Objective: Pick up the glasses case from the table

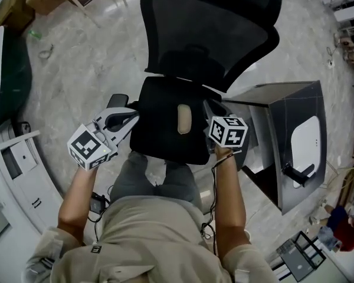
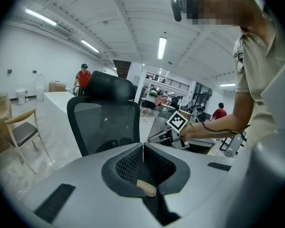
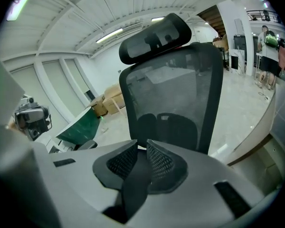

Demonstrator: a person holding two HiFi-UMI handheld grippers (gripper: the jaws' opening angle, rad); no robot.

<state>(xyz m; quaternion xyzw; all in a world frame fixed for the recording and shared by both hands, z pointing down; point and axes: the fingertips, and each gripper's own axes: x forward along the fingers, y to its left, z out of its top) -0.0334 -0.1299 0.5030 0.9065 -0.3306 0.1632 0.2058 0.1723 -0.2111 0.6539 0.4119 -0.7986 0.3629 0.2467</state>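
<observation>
A beige oblong glasses case (image 1: 184,119) is lying mid-seat on the black mesh office chair (image 1: 159,135), well clear of its edges. The left tongs (image 1: 130,117) are hovering closed at the seat's left edge. The right tongs (image 1: 212,109), seemingly all but closed and empty, are hovering at its right edge.

Above the chair seat (image 1: 159,137) you have open room: nothing stands over it, and the glasses case (image 1: 184,118) has bare cushion on every side. Straight ahead, the mesh backrest (image 1: 209,34) rises and closes off the far edge. The left armrest (image 1: 118,101) stands just beside your left gripper (image 1: 130,118), so that flank is tight. On the right, the grey cabinet (image 1: 295,140) stands near the chair and leaves only a narrow lane, where your right gripper (image 2: 152,137) sits. Your legs (image 1: 159,178) block the near edge. Between the chair and the white desk (image 1: 12,175) the floor (image 1: 65,81) is free.
</observation>
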